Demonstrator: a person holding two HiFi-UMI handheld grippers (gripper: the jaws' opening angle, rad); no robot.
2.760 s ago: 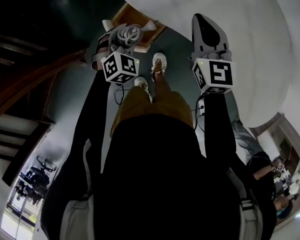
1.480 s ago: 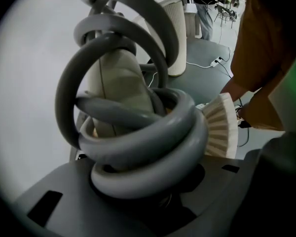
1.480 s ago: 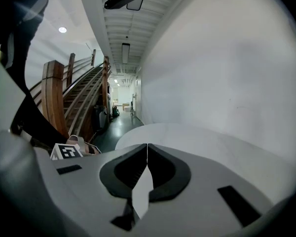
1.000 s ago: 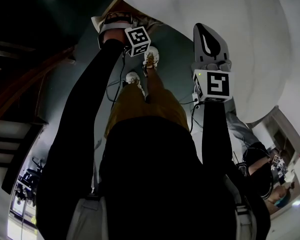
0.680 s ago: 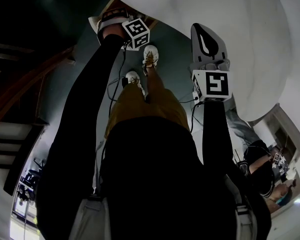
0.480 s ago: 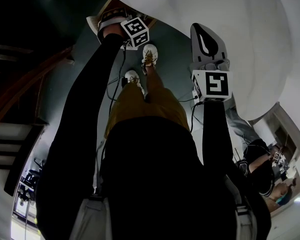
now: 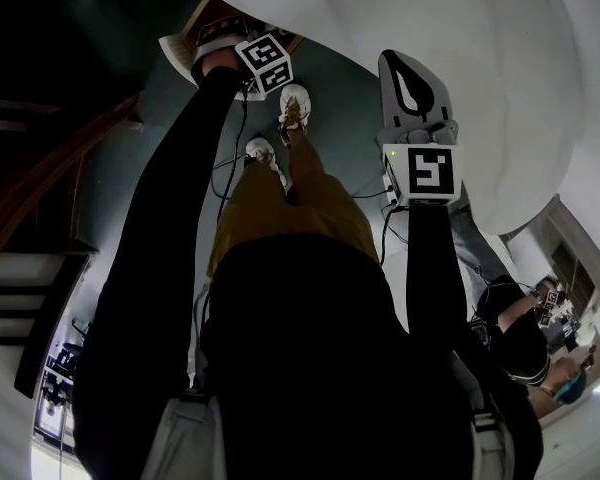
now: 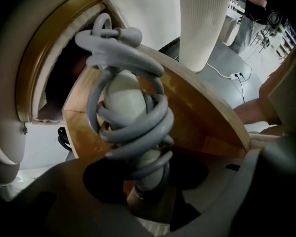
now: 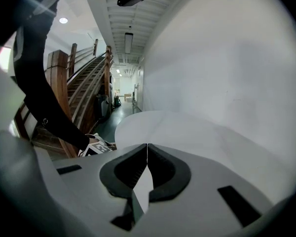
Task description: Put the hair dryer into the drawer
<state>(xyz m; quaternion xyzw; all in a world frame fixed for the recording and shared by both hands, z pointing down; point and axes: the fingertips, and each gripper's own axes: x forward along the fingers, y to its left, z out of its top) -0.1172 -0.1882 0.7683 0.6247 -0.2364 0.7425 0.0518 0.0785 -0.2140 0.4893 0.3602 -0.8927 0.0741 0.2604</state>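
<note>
The left tool [image 8: 149,184] has lowered the hair dryer [image 8: 122,98] into the drawer [image 8: 209,113], its jaws now opening around it, likely letting go; right tool [image 9: 147,158] closed, empty

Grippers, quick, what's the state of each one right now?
Left gripper: jaws opening, hair dryer between them.
Right gripper: shut, empty.
</note>
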